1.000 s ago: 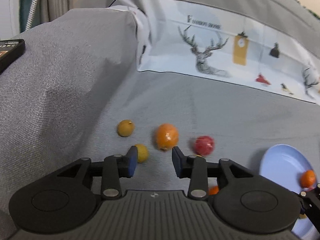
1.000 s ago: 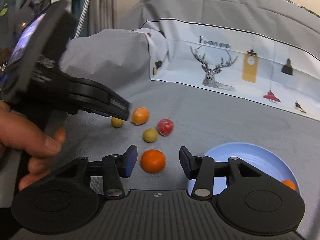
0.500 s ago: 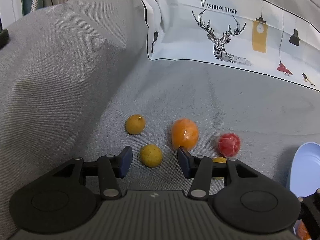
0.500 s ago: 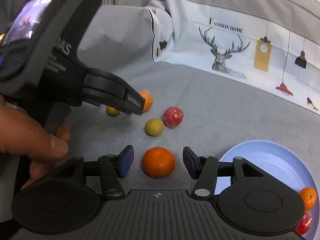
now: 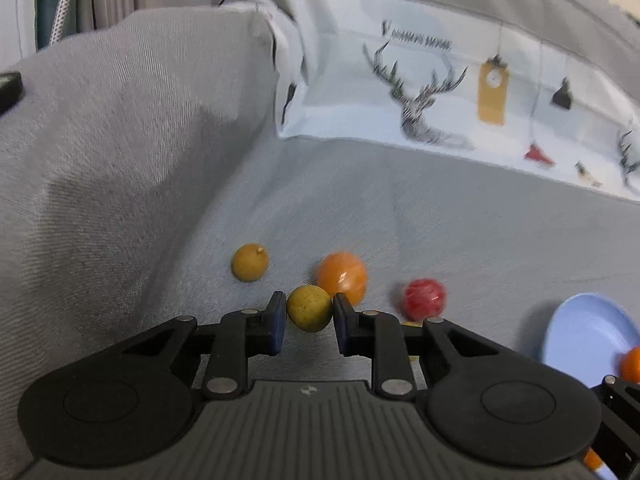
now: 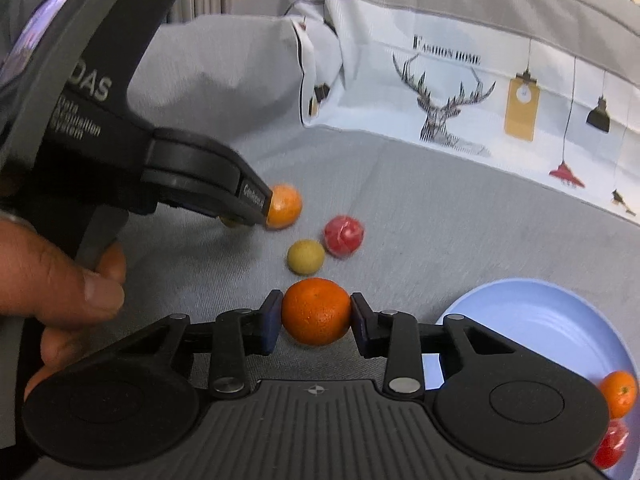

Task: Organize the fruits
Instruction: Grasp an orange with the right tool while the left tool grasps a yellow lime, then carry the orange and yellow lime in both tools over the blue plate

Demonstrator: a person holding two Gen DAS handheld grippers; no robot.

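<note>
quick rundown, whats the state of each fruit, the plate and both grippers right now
left gripper: closing, pads against the yellow fruit
yellow fruit: between the left pads, on the sofa
right gripper: closing, pads against the orange
orange: between the right pads, on the sofa
red fruit: loose on the sofa
plate: holds an orange and a red fruit

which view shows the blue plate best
The right wrist view: the blue plate shows most of its rim and bowl, with an orange fruit and a red fruit inside. The left wrist view catches only part of it at the frame's right edge.
</note>
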